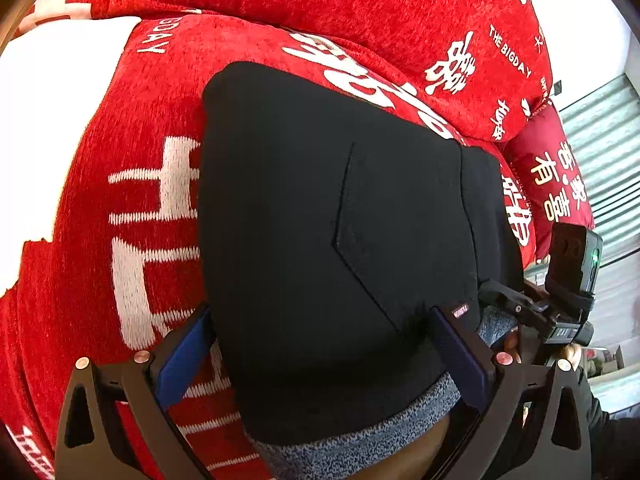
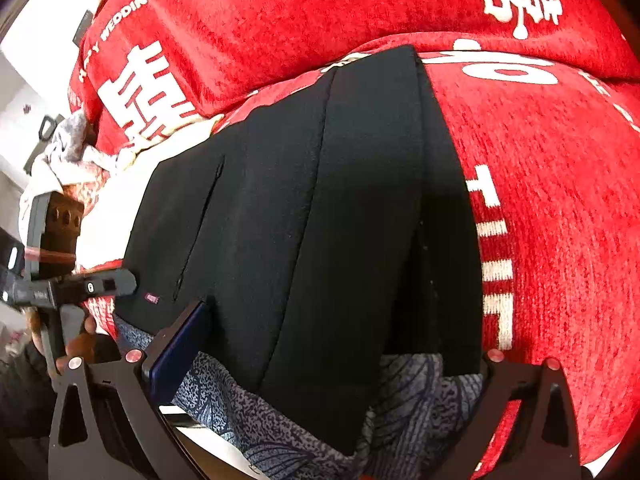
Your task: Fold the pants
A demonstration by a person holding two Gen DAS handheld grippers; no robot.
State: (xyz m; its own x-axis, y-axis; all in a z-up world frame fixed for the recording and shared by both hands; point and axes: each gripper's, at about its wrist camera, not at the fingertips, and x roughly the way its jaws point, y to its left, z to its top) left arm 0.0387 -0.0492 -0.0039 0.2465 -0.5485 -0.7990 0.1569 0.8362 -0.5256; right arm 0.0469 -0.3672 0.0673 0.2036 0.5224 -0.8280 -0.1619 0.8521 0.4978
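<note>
While both wide-spread tongs, left (image 1: pixel 320 344) and right (image 2: pixel 340 340), straddle the folded black fleece-lined pants (image 1: pixel 320 220), smoothing seems next.

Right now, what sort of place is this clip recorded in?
Probably a home bedroom or living room. Black pants lie on a red wedding-print cover, with matching red cushions behind and other cloth heaped at the side.

Pants (image 1: pixel 304 216) — smooth matt black cloth with speckled grey lining; blanket (image 1: pixel 132 128) — fuzzy red chenille.
</note>
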